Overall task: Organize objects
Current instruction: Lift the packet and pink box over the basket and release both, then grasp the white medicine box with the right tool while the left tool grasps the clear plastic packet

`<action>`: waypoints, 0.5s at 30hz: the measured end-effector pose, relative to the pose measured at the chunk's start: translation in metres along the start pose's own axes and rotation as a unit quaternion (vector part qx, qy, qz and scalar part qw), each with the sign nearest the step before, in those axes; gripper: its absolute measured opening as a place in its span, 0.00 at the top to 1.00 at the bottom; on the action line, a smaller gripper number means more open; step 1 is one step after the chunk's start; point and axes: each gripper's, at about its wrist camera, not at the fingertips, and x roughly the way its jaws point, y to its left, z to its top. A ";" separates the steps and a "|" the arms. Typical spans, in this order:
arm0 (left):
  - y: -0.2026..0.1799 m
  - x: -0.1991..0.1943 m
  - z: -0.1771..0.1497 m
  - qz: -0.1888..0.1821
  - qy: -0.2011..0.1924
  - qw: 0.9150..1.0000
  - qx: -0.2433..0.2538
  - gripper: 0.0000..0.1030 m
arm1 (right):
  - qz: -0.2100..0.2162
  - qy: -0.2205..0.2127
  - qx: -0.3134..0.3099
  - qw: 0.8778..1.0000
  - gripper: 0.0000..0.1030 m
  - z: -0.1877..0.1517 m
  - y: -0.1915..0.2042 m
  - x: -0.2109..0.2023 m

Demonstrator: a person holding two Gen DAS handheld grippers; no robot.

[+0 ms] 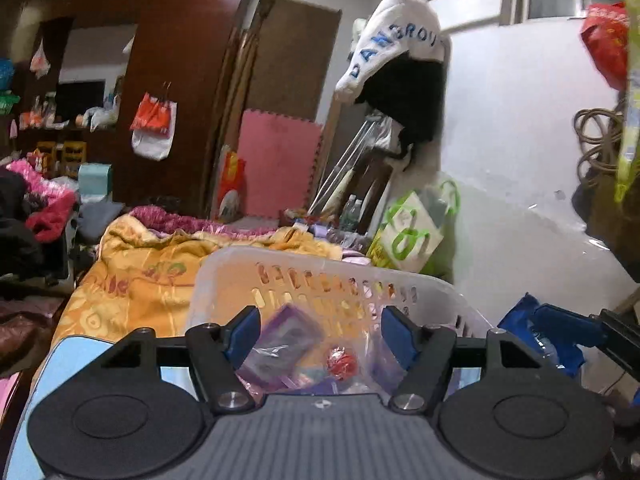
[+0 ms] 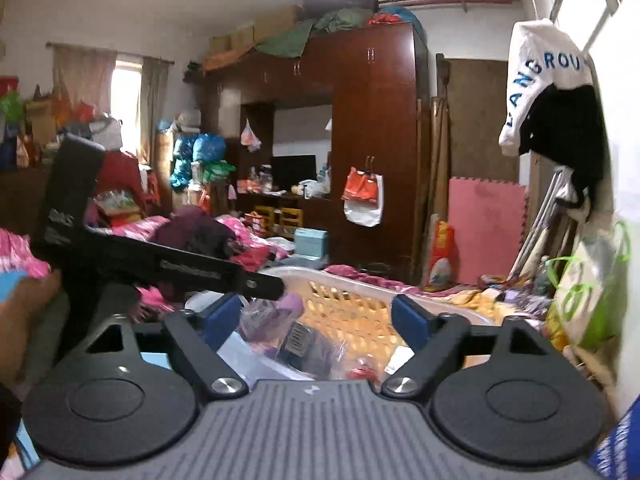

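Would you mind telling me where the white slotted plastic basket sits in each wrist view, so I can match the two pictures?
Left wrist: the basket sits low at centre, just past the open left gripper.
Right wrist: it lies at lower centre, beyond the open right gripper.
Shared landmark: the pink foam mat leaning against the far wall.

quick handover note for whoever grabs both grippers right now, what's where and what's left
Left gripper: open, nothing between its pads, hanging above the basket.
Right gripper: open, empty, also over the basket.
White plastic basket sits on the orange quilt. Inside it: purple packets in clear wrap and a red ball.
Done: those items are in the basket.
Left: I can't tell which loose items still belong in it; the bed around it is cluttered with clothes.
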 end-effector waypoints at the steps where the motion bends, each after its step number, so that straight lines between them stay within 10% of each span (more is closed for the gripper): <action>1: -0.002 -0.012 -0.005 -0.004 -0.021 1.000 0.005 0.30 | 0.003 -0.006 0.004 1.000 0.09 -0.003 0.000 -0.008; 4: -0.013 -0.051 -0.024 -0.009 -0.053 0.998 0.026 0.16 | 0.011 -0.026 0.016 0.999 0.00 -0.017 -0.002 -0.039; 15: -0.061 -0.048 -0.115 -0.036 0.057 0.991 0.114 0.19 | -0.016 0.097 0.053 0.994 0.00 -0.097 -0.028 -0.036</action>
